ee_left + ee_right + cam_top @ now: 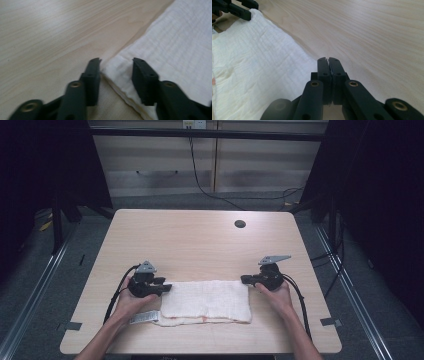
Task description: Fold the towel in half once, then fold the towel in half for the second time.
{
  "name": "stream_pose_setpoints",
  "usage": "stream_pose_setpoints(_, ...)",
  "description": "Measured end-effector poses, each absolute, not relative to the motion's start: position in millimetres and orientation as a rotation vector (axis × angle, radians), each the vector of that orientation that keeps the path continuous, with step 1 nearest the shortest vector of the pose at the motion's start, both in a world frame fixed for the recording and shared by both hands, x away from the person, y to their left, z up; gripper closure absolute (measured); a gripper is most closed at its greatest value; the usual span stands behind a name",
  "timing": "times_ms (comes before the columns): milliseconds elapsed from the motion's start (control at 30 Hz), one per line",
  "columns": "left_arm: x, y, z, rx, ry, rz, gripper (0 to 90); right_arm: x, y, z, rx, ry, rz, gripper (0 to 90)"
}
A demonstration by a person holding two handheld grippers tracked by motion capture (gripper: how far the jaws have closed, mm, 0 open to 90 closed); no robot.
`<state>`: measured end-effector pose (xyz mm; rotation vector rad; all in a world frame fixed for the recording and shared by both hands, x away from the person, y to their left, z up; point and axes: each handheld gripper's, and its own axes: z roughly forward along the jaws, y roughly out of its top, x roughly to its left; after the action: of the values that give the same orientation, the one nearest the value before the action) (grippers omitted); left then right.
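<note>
A folded white cloth (205, 302) lies flat near the front edge of the wooden table (200, 240). My left gripper (164, 287) sits at the cloth's far left corner. In the left gripper view its jaws stand open (117, 65), with that corner of the cloth (175, 50) between them and not pinched. My right gripper (245, 280) is at the cloth's far right corner. Its jaws are shut together (328, 60), and the corner of the cloth (262, 67) runs in at their tips. The left gripper (242, 11) also shows far off at the cloth's other corner.
A grey label strip (145, 318) sticks out from the cloth's front left. A dark round hole (240, 224) sits in the tabletop at the back right. Bare wood stretches behind the cloth. Cabinets and a hanging cable (197, 170) stand beyond the table.
</note>
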<state>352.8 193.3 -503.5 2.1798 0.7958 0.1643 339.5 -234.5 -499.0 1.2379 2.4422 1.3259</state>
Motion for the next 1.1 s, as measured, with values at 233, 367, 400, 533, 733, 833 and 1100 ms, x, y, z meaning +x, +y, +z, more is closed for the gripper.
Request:
stream_pose_setpoints(233, 346.8, 188.6, -502.8, 2.202, 0.783, 0.209, 85.6, 338.0, -234.9, -495.5, 1.231, 2.427, 1.345, 88.9)
stream_pose_setpoints(367, 348.9, 189.6, -503.2, 2.188, 0.799, 0.171, 86.0, 335.7, -235.0, -491.7, 1.207, 2.41, 1.369, 88.9)
stream_pose_setpoints(400, 348.9, 189.6, -503.2, 2.188, 0.799, 0.171, 86.0, 335.7, -235.0, -491.7, 1.207, 2.41, 1.369, 88.9)
stream_pose_setpoints(533, 348.3, 189.1, -502.7, 2.193, 0.807, 0.18, 86.1, 332.4, -233.3, -485.8, 1.172, 2.396, 1.401, 89.0)
stream_pose_setpoints(733, 348.5, 189.6, -503.1, 2.186, 0.813, 0.171, 86.1, 326.0, -230.6, -474.1, 1.133, 2.376, 1.468, 89.0)
stream_pose_setpoints(833, 348.9, 190.0, -503.3, 2.185, 0.812, 0.168, 86.1, 321.4, -228.2, -468.2, 1.108, 2.374, 1.502, 89.0)
stream_pose_setpoints(1100, 345.3, 189.2, -502.2, 2.193, 0.815, 0.209, 86.4, 304.8, -221.2, -460.0, 1.047, 2.399, 1.505, 89.0)
